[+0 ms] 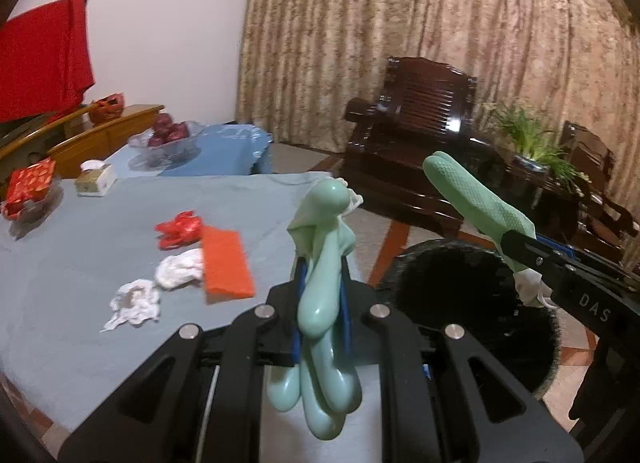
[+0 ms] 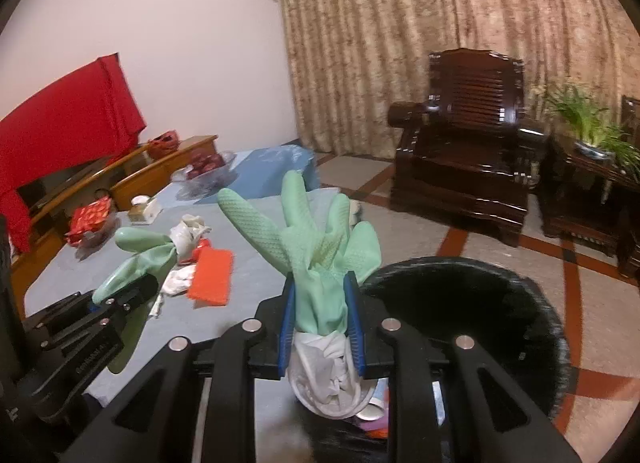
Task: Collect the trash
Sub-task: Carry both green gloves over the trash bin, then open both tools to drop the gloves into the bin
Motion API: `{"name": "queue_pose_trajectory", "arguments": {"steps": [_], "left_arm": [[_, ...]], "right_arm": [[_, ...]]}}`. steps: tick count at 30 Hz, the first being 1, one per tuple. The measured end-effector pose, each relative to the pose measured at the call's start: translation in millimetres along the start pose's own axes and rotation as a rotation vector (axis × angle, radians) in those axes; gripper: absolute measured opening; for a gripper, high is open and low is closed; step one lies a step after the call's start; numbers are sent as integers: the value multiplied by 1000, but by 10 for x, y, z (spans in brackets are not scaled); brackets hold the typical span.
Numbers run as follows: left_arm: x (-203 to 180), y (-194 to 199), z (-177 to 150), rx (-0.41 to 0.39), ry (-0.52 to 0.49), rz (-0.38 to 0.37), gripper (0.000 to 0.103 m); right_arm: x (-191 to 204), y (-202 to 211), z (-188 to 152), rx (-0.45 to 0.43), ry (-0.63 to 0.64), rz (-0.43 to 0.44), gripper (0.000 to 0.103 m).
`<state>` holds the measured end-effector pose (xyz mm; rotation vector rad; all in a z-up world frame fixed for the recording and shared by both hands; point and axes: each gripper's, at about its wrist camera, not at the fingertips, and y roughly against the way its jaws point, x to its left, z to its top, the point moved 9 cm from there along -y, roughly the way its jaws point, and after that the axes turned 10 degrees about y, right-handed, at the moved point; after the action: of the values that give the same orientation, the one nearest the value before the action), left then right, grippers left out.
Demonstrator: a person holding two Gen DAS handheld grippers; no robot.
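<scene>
Left wrist view: the left hand-held gripper [image 1: 320, 295] was pinching a limp mint-green rubber glove [image 1: 324, 263], soft and probably slick. Left of it on the table [image 1: 80, 263] lay white tissue wads [image 1: 180, 271], a red wrapper [image 1: 178, 229] and an orange sheet [image 1: 226, 263]; all looked light, crushable and best nipped at a raised fold. "DAS" was legible on the other tool.

Right wrist view: the right hand-held gripper [image 2: 322, 327] was clamped on a textured green glove [image 2: 316, 239] with white paper [image 2: 328, 379] bunched below, directly beside the black bin [image 2: 460, 323].
</scene>
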<state>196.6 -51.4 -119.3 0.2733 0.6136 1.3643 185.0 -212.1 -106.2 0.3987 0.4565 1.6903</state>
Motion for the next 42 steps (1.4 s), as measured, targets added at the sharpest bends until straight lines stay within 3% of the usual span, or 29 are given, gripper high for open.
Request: {"name": "queue_pose_trajectory", "arguments": {"steps": [12, 22, 35, 38, 40, 42], "left_arm": [[-788, -245, -192, 53, -72, -135, 13], [-1356, -591, -446, 109, -139, -210, 13], [-1601, -955, -723, 182, -152, -275, 15], [-1623, -980, -742, 195, -147, -293, 28], [-1622, -966, -735, 194, -132, -314, 52], [-1590, -935, -691, 169, -125, -314, 58]], "right_arm": [[-850, 220, -329, 42, -72, -147, 23], [-1282, 129, -646, 114, -111, -207, 23], [-1534, -55, -985, 186, -136, -222, 24], [-1567, -104, -1040, 207, -140, -225, 30], [-1593, -110, -1055, 208, -141, -234, 32], [-1613, -102, -1066, 212, -136, -254, 63]]}}
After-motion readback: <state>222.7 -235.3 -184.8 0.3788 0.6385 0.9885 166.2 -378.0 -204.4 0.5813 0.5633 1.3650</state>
